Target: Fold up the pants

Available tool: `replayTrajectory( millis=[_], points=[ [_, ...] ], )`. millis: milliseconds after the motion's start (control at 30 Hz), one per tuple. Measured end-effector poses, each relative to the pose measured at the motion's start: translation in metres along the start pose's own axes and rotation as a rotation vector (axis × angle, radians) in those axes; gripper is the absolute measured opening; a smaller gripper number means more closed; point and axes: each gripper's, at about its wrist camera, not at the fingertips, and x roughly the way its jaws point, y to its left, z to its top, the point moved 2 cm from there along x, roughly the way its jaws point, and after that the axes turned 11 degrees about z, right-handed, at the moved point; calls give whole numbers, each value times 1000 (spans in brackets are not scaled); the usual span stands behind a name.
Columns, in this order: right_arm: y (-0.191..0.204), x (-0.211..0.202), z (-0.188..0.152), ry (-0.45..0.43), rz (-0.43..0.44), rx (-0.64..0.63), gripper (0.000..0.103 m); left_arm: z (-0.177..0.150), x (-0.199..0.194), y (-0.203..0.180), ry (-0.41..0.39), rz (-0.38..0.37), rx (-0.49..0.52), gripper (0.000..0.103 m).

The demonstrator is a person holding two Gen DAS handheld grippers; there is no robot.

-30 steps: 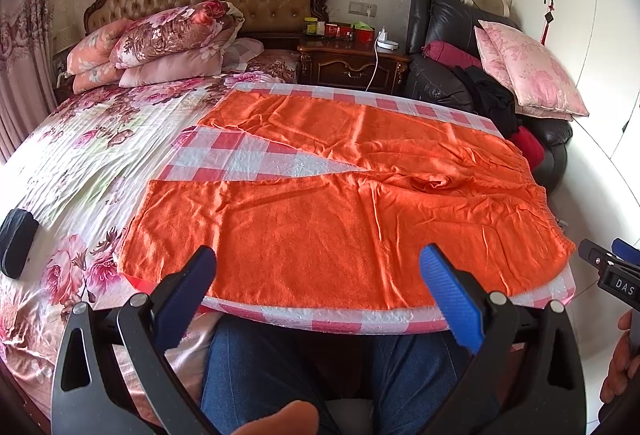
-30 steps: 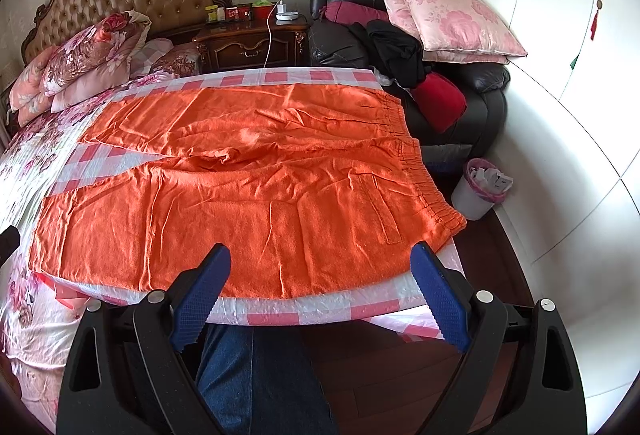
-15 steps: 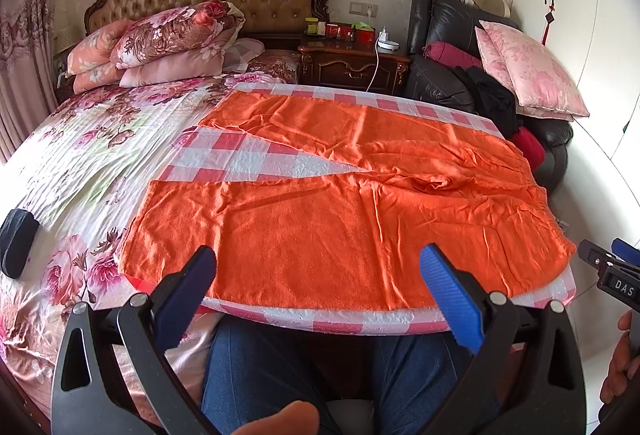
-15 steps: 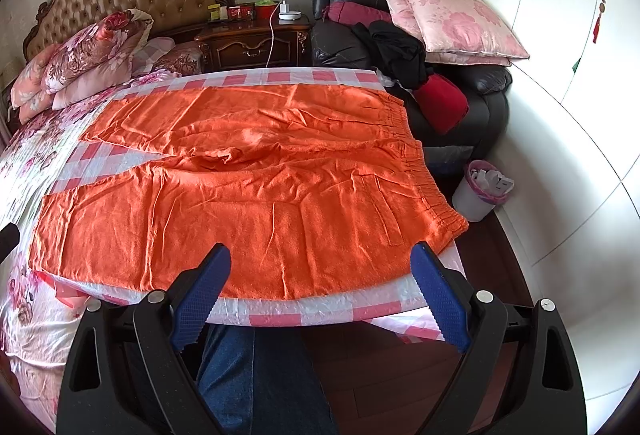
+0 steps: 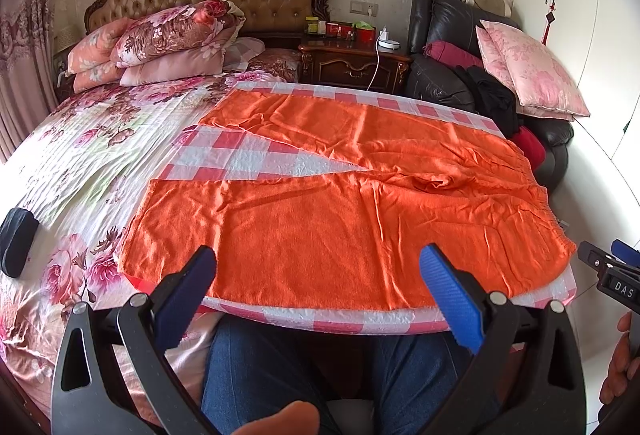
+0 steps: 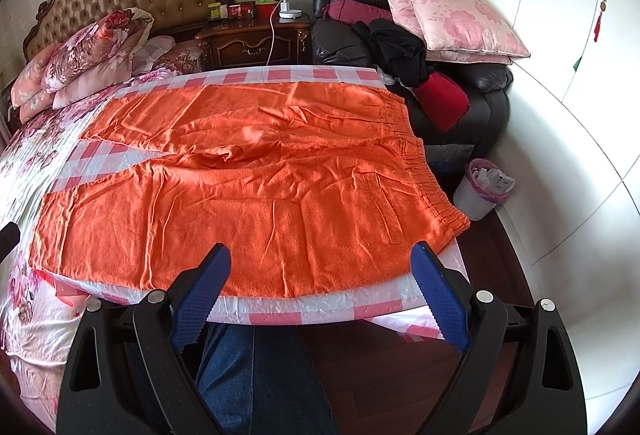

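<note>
- Left wrist view: the letters "DAS" are read on a black plate of the right gripper (image 5: 618, 273), which enters at the right edge above a hand (image 5: 620, 363); its fingers are cut off by the frame here.
- The left gripper (image 5: 318, 285) is seen released, its blue pads spread wide with nothing between them, held before the near edge of the checkered cloth (image 5: 248, 155).
- The orange pants (image 5: 340, 219) are spread flat on that cloth, legs pointing left and parted in a V, waistband at the right, just short of the cloth's right edge.
- The near leg's hem is laid close to the cloth's left border; bare floral bedspread (image 5: 88, 163) is left open beyond it, with a dark object (image 5: 16, 241) near the bed's edge.
- Blue-jeaned legs (image 5: 248, 371) are seen under the near edge.
- Right wrist view: no writing can be read.
- The right gripper (image 6: 320, 289) is likewise seen released and empty, poised over the cloth's near border.
- The elastic waistband (image 6: 424, 171) is laid along the cloth's right edge; open dark floor (image 6: 492, 259) and a white bin (image 6: 480, 191) are seen beyond it, beside a black armchair (image 6: 472, 103).
- A narrow checkered strip is left bare along the near and far edges.
</note>
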Motion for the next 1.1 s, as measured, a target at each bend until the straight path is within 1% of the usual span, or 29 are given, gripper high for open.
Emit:
replayTrajectory(
  millis=[633, 767, 833, 967, 1033, 1100],
  points=[
    [-1, 5, -3, 3, 0, -4, 88, -2, 2, 0, 3, -3, 2, 101],
    [-10, 11, 3, 16, 32, 12, 88, -11, 13, 1, 30, -11, 5, 101],
    [-23, 12, 14, 10, 22, 24, 88, -16, 24, -1, 53, -18, 6, 101],
    [-76, 32, 56, 26, -25, 80, 88, -25, 49, -8, 107, -44, 6, 101],
    [-103, 60, 82, 68, -73, 75, 88, -29, 62, -12, 129, -65, 12, 101],
    [-130, 89, 107, 119, -85, 93, 88, -34, 73, -16, 143, -84, 19, 101]
  ],
)
